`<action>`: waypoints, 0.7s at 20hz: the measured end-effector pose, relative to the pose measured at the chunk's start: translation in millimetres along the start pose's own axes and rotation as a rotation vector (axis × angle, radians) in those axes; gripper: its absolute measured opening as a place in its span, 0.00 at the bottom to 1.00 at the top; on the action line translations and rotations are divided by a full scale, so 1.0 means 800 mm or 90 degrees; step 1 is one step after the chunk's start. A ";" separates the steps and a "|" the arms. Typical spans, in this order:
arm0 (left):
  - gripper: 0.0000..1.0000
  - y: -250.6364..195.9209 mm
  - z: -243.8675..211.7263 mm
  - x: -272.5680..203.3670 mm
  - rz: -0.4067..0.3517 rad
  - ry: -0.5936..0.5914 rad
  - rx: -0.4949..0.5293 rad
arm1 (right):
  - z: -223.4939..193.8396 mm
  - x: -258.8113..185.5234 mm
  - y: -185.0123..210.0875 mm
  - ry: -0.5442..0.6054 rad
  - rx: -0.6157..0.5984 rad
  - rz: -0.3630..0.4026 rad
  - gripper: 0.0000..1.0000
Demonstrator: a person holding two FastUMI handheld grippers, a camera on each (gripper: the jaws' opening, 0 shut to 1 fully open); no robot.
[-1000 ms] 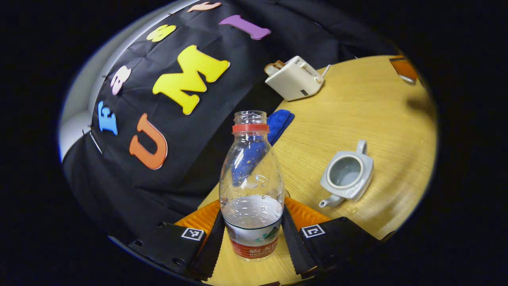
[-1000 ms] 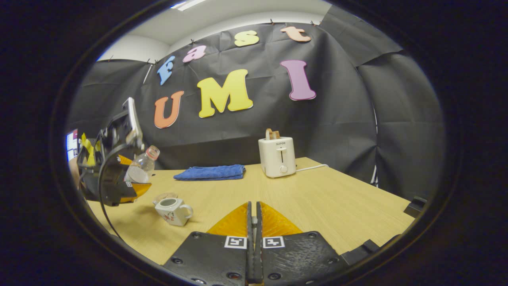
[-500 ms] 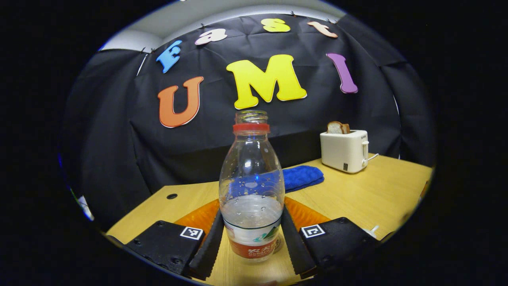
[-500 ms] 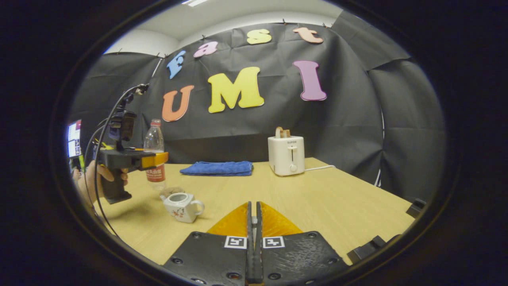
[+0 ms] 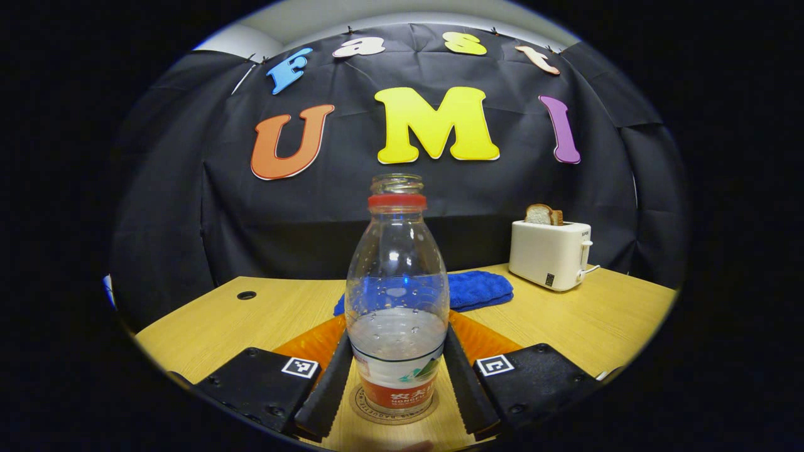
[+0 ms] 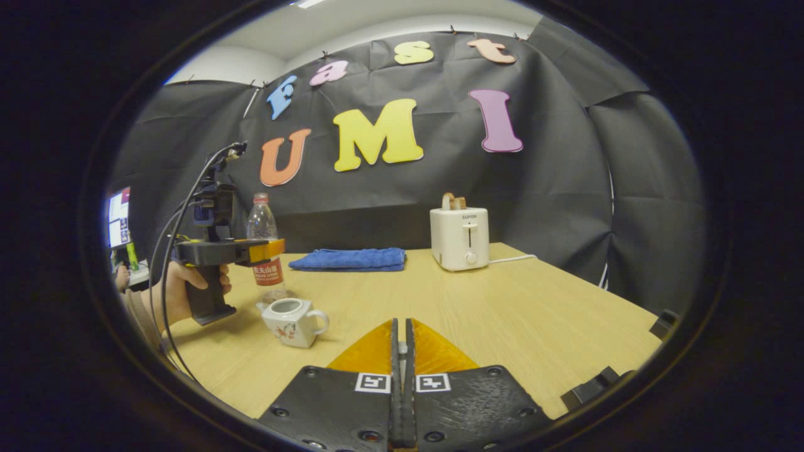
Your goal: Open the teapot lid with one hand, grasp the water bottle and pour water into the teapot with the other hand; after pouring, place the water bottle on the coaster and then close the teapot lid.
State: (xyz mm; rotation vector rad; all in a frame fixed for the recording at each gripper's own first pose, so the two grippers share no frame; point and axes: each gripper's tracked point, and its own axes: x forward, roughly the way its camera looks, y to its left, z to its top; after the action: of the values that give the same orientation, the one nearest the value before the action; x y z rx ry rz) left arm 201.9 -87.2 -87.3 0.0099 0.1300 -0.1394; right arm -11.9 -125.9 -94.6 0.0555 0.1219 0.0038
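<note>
Near the counter's left edge, a hand holds the left gripper, whose fingers press both sides of the water bottle low on its body. The bottle stands upright, long axis vertical, its uncapped mouth pointing up, with its base on or just over the round coaster; contact cannot be told. Partly filled thin clear plastic, it should feel light, give under squeeze and be slippery if wet, so the low grip at the label seems sound. Just right of it sits the teapot, lid off, handle pointing right, likely ceramic and fragile. Farther right, the right gripper has its fingers pressed together; whether they pinch the lid cannot be told.
</note>
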 end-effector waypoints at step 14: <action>0.88 0.011 0.001 -0.004 -0.013 -0.006 -0.030 | 0.008 -0.011 0.019 -0.002 -0.023 0.001 0.00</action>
State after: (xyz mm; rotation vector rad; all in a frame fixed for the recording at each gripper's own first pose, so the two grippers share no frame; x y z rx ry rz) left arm 200.0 -78.4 -86.1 -0.0383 0.1239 -0.1563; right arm -19.9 -111.3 -86.6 0.0192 0.1188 0.0082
